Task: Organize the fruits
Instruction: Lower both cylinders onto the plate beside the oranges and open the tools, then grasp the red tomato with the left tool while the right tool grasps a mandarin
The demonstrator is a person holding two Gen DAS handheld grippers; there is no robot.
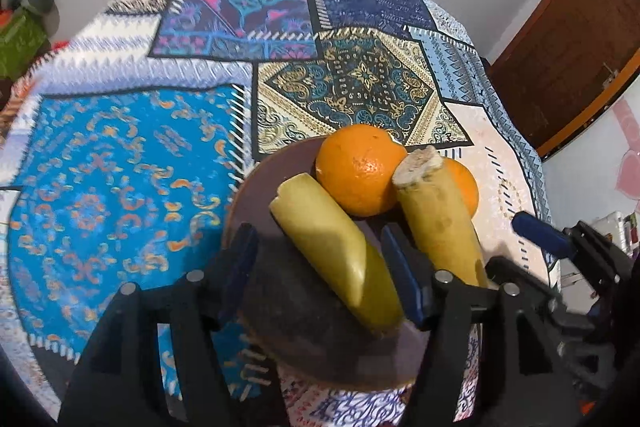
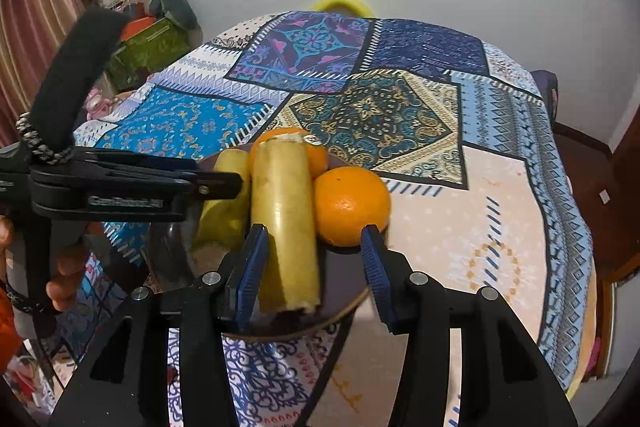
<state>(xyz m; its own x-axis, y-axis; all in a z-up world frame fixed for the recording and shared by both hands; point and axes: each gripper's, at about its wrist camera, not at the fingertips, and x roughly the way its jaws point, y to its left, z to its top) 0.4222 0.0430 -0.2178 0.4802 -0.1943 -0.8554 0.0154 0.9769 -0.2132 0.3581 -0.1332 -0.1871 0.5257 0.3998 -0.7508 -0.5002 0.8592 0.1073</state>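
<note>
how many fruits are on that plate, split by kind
Round orange oranges: 2, one nearer in the right wrist view, one behind the bananas
Yellow cut-ended bananas: 2, one in the middle, one beside it
Total: 4 fruits on the dark round plate

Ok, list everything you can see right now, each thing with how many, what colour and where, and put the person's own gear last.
bananas: two, yellow, side by side on the plate
oranges: two, orange, on the plate's far side, touching the bananas
plate: one, dark brown, near edge of the table
tablecloth: one, patchwork of blue, purple and cream, covering the table
yellow object: one, past the table's far edge, too blurred to name
door: one, brown wood, on the right
left gripper: black with blue pads, open around one banana
right gripper: black with blue pads, open around the other banana
hand: one, holding the left gripper's handle
</note>
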